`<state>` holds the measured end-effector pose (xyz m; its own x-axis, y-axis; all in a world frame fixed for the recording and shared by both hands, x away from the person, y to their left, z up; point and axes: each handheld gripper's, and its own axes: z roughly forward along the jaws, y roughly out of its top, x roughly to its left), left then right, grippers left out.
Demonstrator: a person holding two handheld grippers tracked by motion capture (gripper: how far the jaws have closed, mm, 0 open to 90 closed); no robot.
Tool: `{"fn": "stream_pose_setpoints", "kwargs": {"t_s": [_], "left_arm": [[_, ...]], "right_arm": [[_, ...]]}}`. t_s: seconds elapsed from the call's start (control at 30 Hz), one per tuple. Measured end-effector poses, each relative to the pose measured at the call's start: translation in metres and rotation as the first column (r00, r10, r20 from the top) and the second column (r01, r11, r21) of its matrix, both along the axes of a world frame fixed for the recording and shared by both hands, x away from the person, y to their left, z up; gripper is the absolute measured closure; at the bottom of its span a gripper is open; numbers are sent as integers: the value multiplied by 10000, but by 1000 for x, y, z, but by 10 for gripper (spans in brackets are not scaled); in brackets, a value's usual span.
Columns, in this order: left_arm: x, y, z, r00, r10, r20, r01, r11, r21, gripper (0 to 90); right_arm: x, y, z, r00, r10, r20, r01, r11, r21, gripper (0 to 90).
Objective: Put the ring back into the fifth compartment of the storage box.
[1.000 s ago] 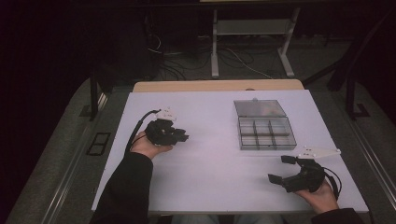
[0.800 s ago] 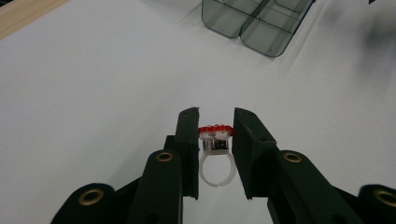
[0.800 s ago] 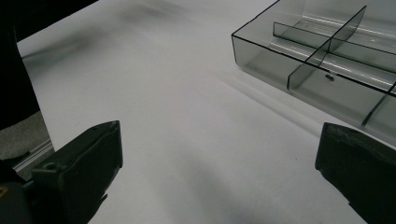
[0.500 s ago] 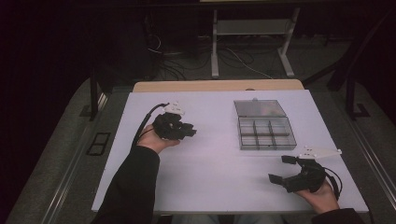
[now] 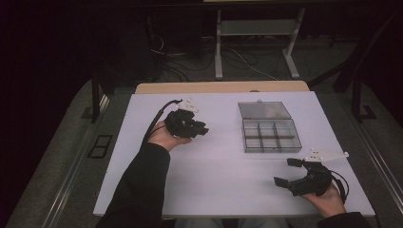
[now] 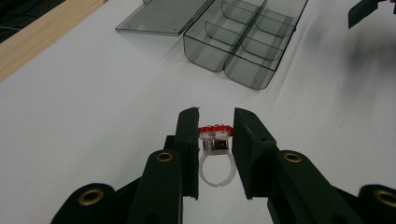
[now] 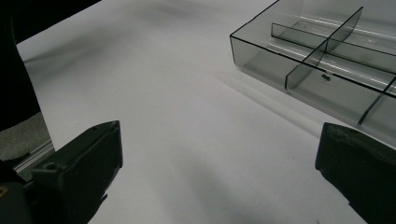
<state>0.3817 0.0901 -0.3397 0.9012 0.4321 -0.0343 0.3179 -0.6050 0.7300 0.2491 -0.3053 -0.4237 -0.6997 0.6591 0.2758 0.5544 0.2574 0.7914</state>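
A toy ring (image 6: 214, 142) with a red top and a white band sits between the jaws of my left gripper (image 6: 215, 127), which is shut on it just above the white table. In the high view the left gripper (image 5: 202, 128) is left of centre and points right toward a smoky clear compartment box (image 5: 272, 150). The box's lid (image 5: 263, 110) lies open behind it, and its compartments look empty. My right gripper (image 5: 286, 172) stands open near the front right, below the box, with nothing between its jaws. From the right gripper (image 7: 219, 154), the box wall (image 7: 266, 56) is close ahead.
The white table top (image 5: 228, 166) ends in a wooden strip (image 5: 218, 87) at the far side. Beyond it are desk legs and cables on a dark floor. The box (image 6: 243, 74) lies ahead and to the right of the left gripper.
My left gripper has moved right and a little farther from the person, toward the box. The right gripper has stayed put.
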Motion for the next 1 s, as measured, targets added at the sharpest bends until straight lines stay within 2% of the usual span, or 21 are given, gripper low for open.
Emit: {"fn": "stream_pose_setpoints", "kwargs": {"t_s": [0.07, 0.27, 0.3, 0.37, 0.47, 0.8, 0.83, 1.0], "left_arm": [[2, -3, 1, 9999, -125, 17, 124, 9999, 112, 710], [5, -16, 2, 9999, -140, 56, 141, 9999, -74, 710], [6, -17, 4, 9998, -216, 32, 216, 9998, 54, 710], [7, -22, 4, 9998, -201, 30, 201, 9998, -5, 710], [10, -27, 6, 9992, -386, 119, 384, 9992, 125, 710], [15, -49, 12, 9975, -674, 225, 670, 9976, 169, 710], [15, -52, 12, 9978, -629, 205, 628, 9980, 58, 710], [19, -61, 12, 9965, -802, 249, 799, 9967, 161, 710]], "right_arm": [[0, 0, 0, 10000, 0, 4, 0, 10000, -3, 1], [0, -1, 1, 10000, -28, -77, 28, 10000, 21, 1], [0, -1, 1, 10000, -38, -77, 39, 10000, 29, 1], [0, -1, 1, 10000, -31, -69, 31, 10000, 25, 1], [0, -1, 1, 10000, -28, -77, 28, 10000, 12, 1], [0, -1, 1, 10000, -12, -69, 13, 10000, 14, 1], [0, -1, 1, 10000, -13, -62, 13, 10000, 13, 1], [0, -2, 1, 10000, -9, -33, 9, 10000, 21, 1]]}}
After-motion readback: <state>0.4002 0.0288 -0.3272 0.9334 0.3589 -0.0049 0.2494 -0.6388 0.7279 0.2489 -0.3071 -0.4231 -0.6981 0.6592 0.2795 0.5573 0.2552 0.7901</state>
